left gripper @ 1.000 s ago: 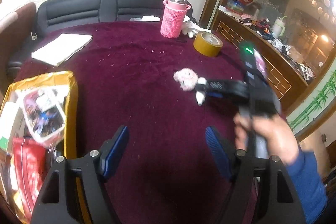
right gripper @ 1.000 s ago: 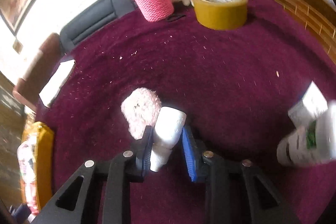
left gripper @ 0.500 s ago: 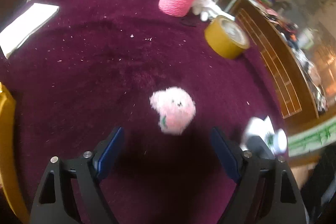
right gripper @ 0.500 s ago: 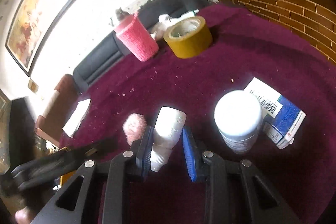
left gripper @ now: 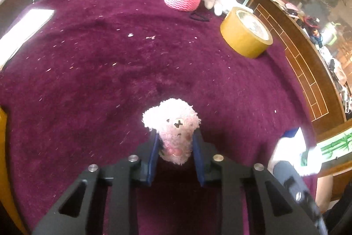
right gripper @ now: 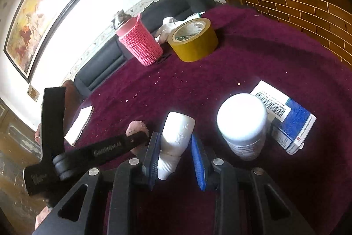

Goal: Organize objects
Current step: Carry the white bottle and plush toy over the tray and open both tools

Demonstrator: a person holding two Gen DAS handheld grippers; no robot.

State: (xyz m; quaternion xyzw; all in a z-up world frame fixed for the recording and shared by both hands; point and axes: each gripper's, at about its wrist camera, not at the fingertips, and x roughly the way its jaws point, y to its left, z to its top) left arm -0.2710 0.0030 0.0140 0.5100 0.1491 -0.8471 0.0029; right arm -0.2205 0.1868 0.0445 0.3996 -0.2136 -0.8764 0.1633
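Left wrist view shows the left gripper (left gripper: 176, 147) closed around a small pink plush toy (left gripper: 173, 129), its blue pads pressing the toy's lower body from both sides while the fluffy head sticks out past the fingertips, over the dark red tablecloth (left gripper: 99, 72). The toy looks light and very soft, so it should squash rather than slip; holding it low across the body, as now, seems sound, since the fluffy head would give little to bite on. From the right wrist view, the right gripper (right gripper: 176, 147) has its jaws narrowed on a small white bottle (right gripper: 176, 136), gripped near the ribbed cap end with the wider base pointing forward; there looks to be a slight gap at the right pad, so how firm the hold is I cannot tell. That bottle appears to be stiff, smooth plastic and light, likely to slide if held loosely, so a grip across the ribbed neck seems best. Just beside it stand a larger white jar (right gripper: 242, 122) and a blue and white box (right gripper: 290, 122), touching or nearly so. Farther back are a roll of yellow tape (right gripper: 193, 41) and a flask in a pink knitted sleeve (right gripper: 140, 45).
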